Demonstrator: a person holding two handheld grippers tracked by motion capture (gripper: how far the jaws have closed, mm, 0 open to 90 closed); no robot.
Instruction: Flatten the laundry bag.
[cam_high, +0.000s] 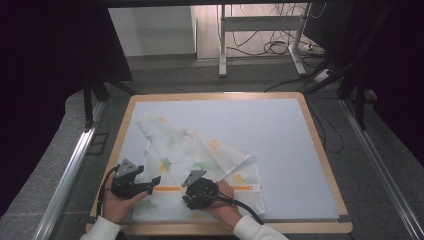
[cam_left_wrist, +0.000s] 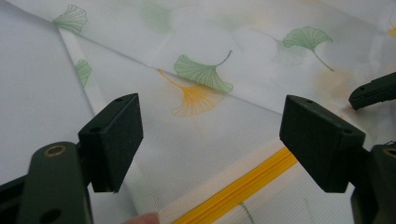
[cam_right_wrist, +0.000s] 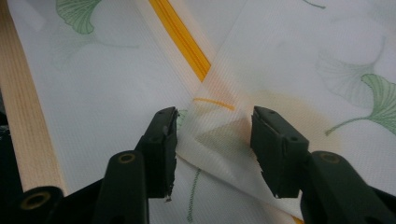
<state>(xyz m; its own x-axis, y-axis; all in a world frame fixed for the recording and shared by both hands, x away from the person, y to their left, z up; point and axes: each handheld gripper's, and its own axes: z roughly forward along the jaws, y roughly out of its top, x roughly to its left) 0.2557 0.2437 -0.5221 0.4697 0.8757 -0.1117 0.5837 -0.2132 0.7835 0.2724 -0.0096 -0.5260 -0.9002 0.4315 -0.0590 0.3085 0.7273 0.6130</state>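
A white cloth (cam_high: 200, 150) printed with green and orange ginkgo leaves lies folded on the near left of the table, a yellow zipper (cam_high: 167, 188) running along its near part. My left gripper (cam_high: 151, 185) is over the cloth's left edge, open wide (cam_left_wrist: 210, 140) above the zipper (cam_left_wrist: 243, 186) with nothing between its jaws. My right gripper (cam_high: 187, 200) faces it from the right. It is partly open (cam_right_wrist: 215, 140), its jaws standing on either side of a folded cloth corner (cam_right_wrist: 224, 154) just below the zipper (cam_right_wrist: 180, 39).
A white mat (cam_high: 280, 145) covers the wooden-rimmed table (cam_high: 220, 96); the near rim (cam_right_wrist: 23, 116) runs close beside my right gripper. One jaw tip of the other gripper (cam_left_wrist: 373, 91) shows in the left gripper view. Desk legs and cables (cam_high: 270, 45) stand beyond the table.
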